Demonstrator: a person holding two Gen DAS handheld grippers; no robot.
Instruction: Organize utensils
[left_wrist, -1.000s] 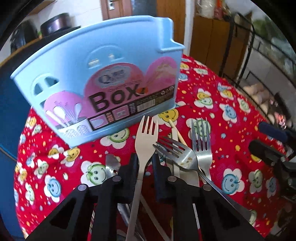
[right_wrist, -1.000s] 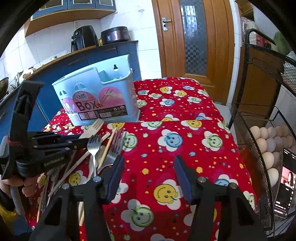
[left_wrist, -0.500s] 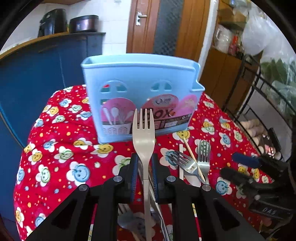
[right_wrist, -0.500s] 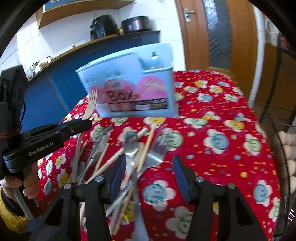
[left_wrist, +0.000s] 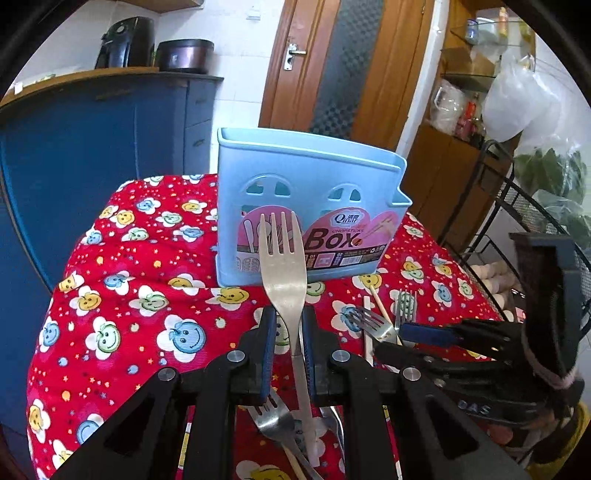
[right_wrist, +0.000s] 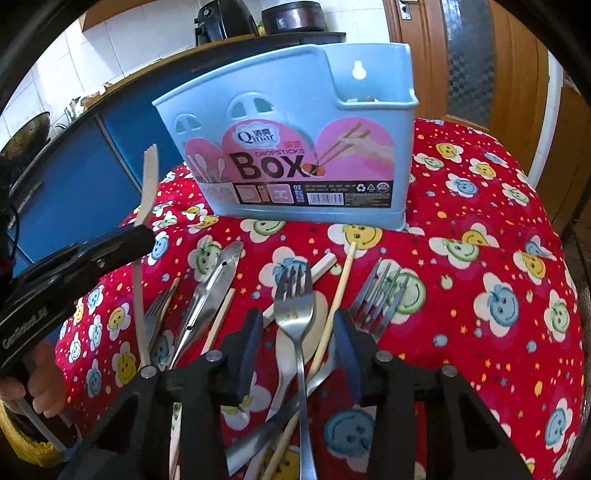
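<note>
My left gripper (left_wrist: 287, 325) is shut on a steel fork (left_wrist: 282, 266) and holds it tines up, lifted off the table in front of the light blue chopsticks box (left_wrist: 310, 206). The same fork (right_wrist: 147, 188) and left gripper (right_wrist: 110, 247) show at the left of the right wrist view. My right gripper (right_wrist: 297, 332) is open, low over the pile, its jaws either side of another fork (right_wrist: 295, 306) that lies on the red tablecloth. The box (right_wrist: 295, 147) stands upright just behind the pile.
Several forks, chopsticks (right_wrist: 340, 291), a knife (right_wrist: 210, 291) and a spoon lie scattered on the red smiley tablecloth (right_wrist: 498, 258). A blue cabinet (left_wrist: 92, 147) stands on the left. A black wire rack (left_wrist: 535, 206) with eggs stands on the right.
My left gripper has lifted the fork off the pile and raised it upright before the box. My right gripper has moved down and forward over the pile, around a fork.
</note>
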